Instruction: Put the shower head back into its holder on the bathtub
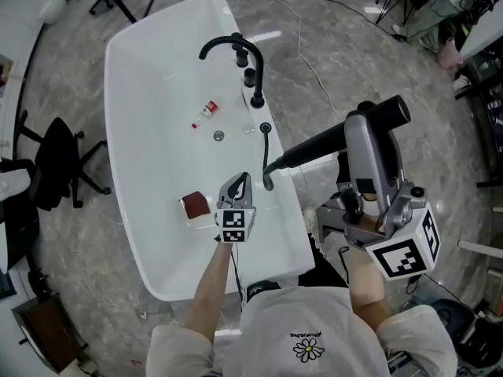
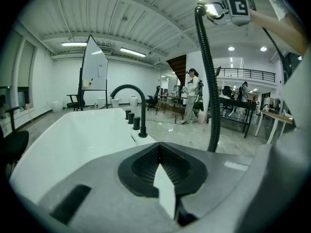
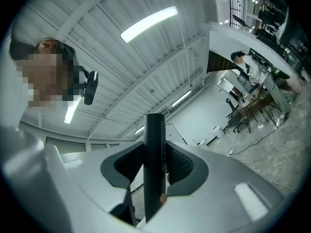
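White bathtub (image 1: pixel 157 85) is sitting beneath the left gripper (image 1: pixel 236 188), its jaws pressing together empty. Its own view is showing the right gripper (image 3: pixel 156 164) clamping the black shower head (image 3: pixel 155 140); only the head view is placing that head over the tub's rim, outside the holder (image 1: pixel 266 129).

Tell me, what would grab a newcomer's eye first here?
A big white bathtub fills the middle of the head view, with a curved black faucet on its right rim. To its right, the right gripper is clamped on a black shower head, whose hose runs from the rim. The left gripper, shut and empty, is over the bathtub's near end.
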